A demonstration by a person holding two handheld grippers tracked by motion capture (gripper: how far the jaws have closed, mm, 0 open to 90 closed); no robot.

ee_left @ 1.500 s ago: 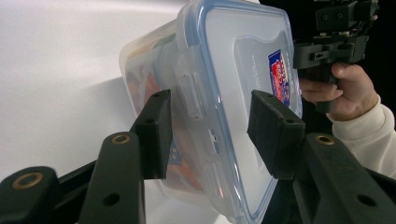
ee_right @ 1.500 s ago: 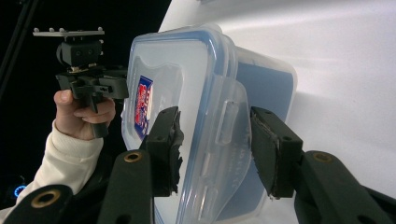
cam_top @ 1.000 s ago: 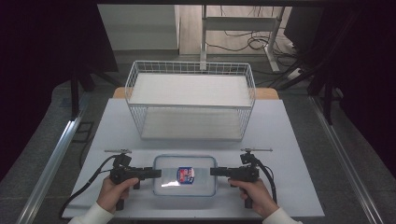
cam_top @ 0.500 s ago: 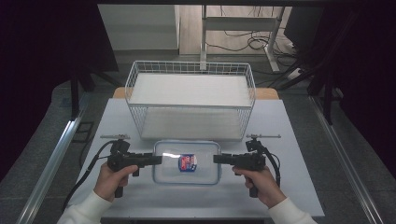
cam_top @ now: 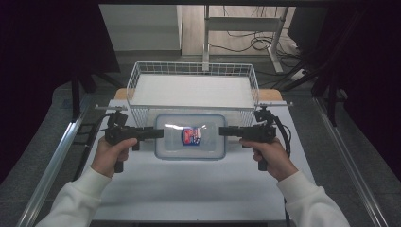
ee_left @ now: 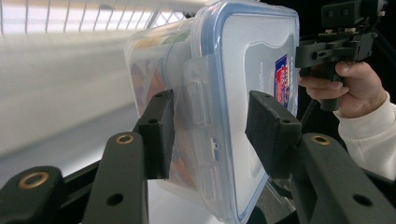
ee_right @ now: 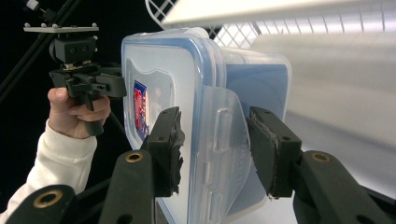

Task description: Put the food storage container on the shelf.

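Since a second ago you have lifted the clear, rounded-rectangular plastic box (cam_top: 190, 137) with its blue-sealed lid off the smooth white table (cam_top: 189, 189), toward the white wire basket (cam_top: 193, 71). Your left gripper (cam_top: 160, 133) and right gripper (cam_top: 222, 130) each clamp an end, pads on its latch flaps.

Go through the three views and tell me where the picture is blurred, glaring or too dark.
High view: dim, black at both sides, with glare on the container lid. Left gripper view: jaws and container sharp, wire basket and table behind smeared and overexposed. Right gripper view: bright blur behind the container, black background at left around the left gripper.
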